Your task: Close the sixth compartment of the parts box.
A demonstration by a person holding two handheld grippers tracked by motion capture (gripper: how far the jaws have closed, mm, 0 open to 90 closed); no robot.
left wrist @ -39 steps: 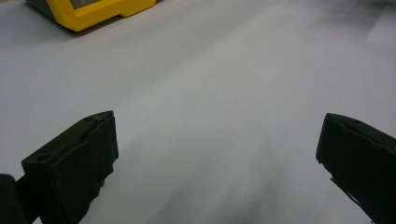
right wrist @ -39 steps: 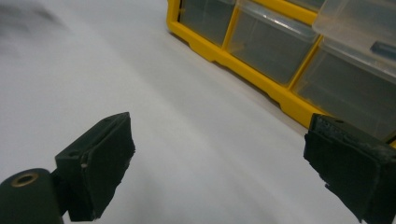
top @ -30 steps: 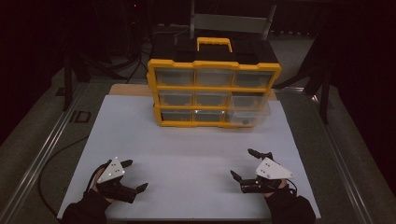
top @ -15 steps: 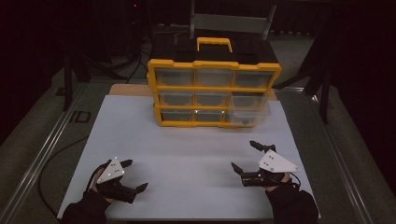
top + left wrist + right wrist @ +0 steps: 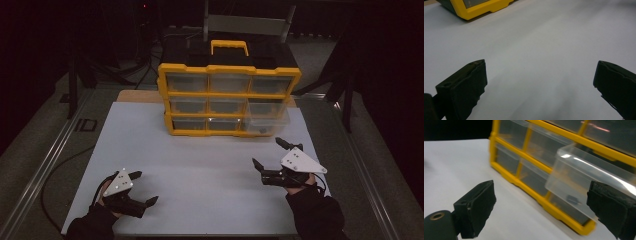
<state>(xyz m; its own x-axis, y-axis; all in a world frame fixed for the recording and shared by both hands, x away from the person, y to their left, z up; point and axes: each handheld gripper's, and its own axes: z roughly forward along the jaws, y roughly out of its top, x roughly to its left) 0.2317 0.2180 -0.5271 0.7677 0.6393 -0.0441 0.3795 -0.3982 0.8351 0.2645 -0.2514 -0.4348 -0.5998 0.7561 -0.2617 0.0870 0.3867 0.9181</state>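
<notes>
A yellow organiser with several clear drawers stands at the back of the white table. One clear drawer on its right side is pulled part way out. My right gripper is open, a short way in front of that drawer and apart from it. In the right gripper view the drawer lies just beyond the open right gripper, with a small dark item inside. My left gripper is open near the front left, over bare table. In the left gripper view the left gripper holds nothing.
A black and yellow handle tops the organiser. The organiser's lower corner is far off in the left gripper view. A metal rail runs along the table's left edge. Dark surroundings lie beyond the table.
My right gripper has moved forward and a little right, closer to the pulled-out drawer. The left gripper has barely moved.
</notes>
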